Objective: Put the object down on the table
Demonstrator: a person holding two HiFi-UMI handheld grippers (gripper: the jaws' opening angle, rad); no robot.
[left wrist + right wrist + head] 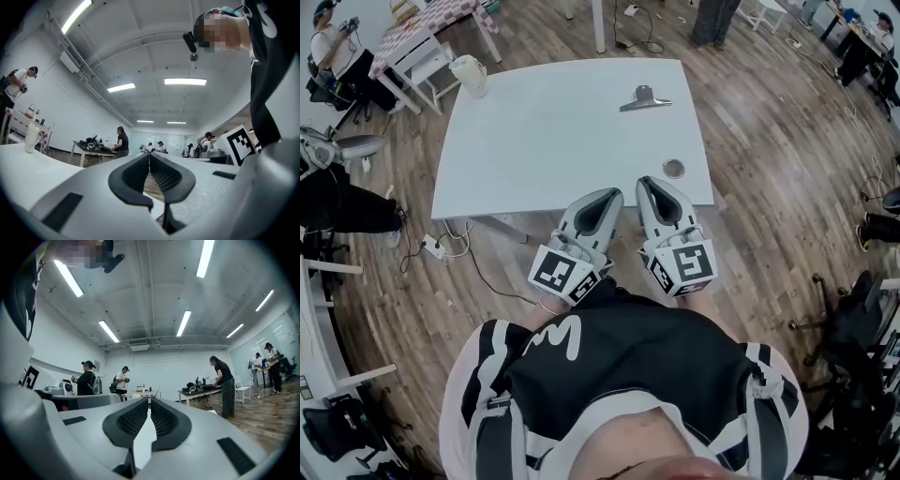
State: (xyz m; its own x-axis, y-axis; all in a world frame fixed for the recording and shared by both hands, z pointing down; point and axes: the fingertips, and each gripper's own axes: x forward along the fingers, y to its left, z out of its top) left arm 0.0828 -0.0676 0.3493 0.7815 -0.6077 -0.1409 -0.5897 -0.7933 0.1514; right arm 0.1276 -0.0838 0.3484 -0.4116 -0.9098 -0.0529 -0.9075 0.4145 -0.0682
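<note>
A white table (553, 141) lies in front of me in the head view. On it rest a silver clip-like metal object (644, 98) at the far right and a small round disc (673, 168) near the front right corner. My left gripper (609, 193) and right gripper (645, 181) are side by side at the table's near edge, pointing across it. In the left gripper view the left gripper (149, 155) has its tips together with nothing between them. The right gripper (149, 401) in its own view is also shut and empty.
A cream jug (470, 75) stands at the table's far left corner and shows as the jug (31, 137) in the left gripper view. A power strip (434, 247) and cables lie on the wooden floor at left. An office chair (853, 328) stands at right. Several people work at other tables.
</note>
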